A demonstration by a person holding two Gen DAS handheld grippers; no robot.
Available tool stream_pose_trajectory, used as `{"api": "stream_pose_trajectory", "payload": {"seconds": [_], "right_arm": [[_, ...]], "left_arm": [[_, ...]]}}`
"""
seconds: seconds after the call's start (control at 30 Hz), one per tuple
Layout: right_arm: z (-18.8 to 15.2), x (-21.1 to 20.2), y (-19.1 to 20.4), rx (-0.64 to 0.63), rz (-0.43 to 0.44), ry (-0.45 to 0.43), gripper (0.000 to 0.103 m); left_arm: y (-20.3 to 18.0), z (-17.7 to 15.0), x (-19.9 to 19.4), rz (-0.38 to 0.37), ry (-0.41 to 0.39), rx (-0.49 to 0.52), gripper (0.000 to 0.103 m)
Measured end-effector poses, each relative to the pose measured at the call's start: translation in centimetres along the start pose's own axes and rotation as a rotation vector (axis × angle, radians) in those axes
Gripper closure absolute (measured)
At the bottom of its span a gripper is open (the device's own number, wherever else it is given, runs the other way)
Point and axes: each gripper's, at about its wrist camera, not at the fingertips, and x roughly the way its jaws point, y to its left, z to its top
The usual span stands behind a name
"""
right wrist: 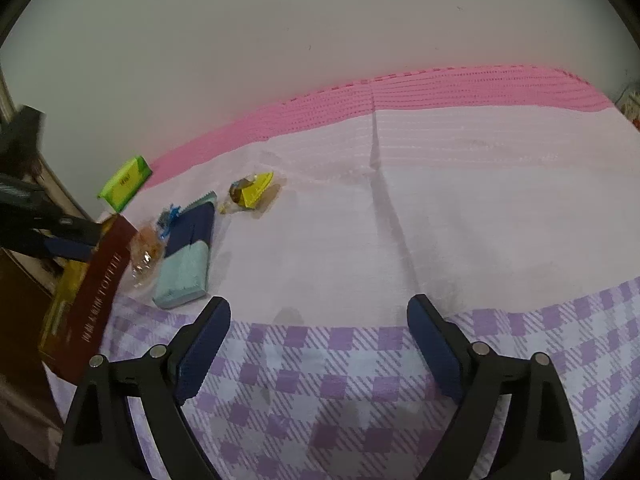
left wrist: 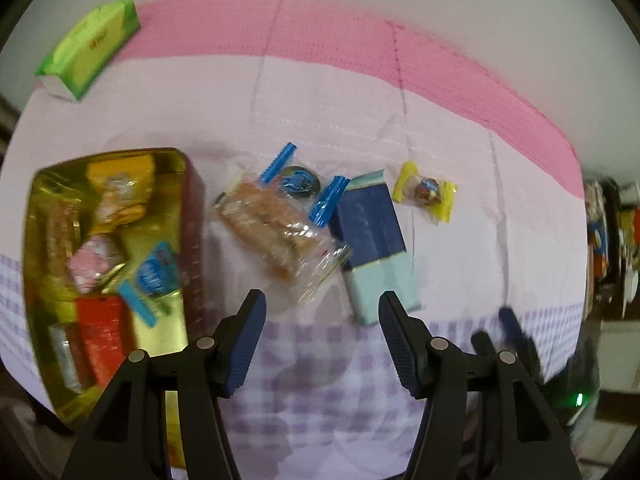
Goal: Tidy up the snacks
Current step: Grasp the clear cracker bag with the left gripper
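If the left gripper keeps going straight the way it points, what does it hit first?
Probably the clear cookie bag, lying just ahead of the open left gripper; the tin sits off to its side. Depth is uncertain.

1. I count one gold tin point(left wrist: 182, 160), open.
2. Inside it I make out about six wrapped snacks, though blur keeps me from being sure.
3. On the cloth outside lie four snacks: one clear biscuit bag point(left wrist: 276, 216), one blue-ended round sweet point(left wrist: 298, 180), one blue-and-teal packet point(left wrist: 372, 240), one yellow-wrapped candy point(left wrist: 426, 192).
4. One green tissue pack point(left wrist: 90, 48).
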Motion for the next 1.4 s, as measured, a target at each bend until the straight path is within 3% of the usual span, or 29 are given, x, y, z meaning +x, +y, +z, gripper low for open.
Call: {"api": "stream_pose_trajectory", "payload": {"seconds": [0.27,0.57,0.7,0.77,0.9,1.03,1.4], "right_arm": [[0.0,-0.3,-0.8,0.056,0.071,-0.02,0.014],[0.0,-0.4,-1.3,0.083,0.107,-0.028,0.014],[0.1,-0.5,-1.4,0.086,0.114,-0.029,0.013],[0.1,-0.5,-1.4,0.088,0.116,-0.03,0.013],[0.1,-0.6,-1.4,0.089,0.121,-0.03,0.012],[0.1,-0.7,-1.4,0.086,0.122,-0.028,0.011],[0.1,-0.7,-1.3,0.088,0.124,-0.029,0.01]], "left_arm": [[0.0,2.5,3.3,0.095,0.027,-0.069,0.044],[1.4,3.6,6.0,0.141,0.049,-0.114,0.047],[0.8,2.2,6.1,0.177,0.024,-0.039,0.054],[1.0,0.7,5.8,0.166,0.022,-0.016,0.063],[0.9,-1.6,5.4,0.126,0.048,0.047,0.066],[-0.2,-2.2,5.2,0.157,0.039,0.147,0.066],[-2.4,-0.5,7.3,0.205,0.006,0.167,0.052]]}}
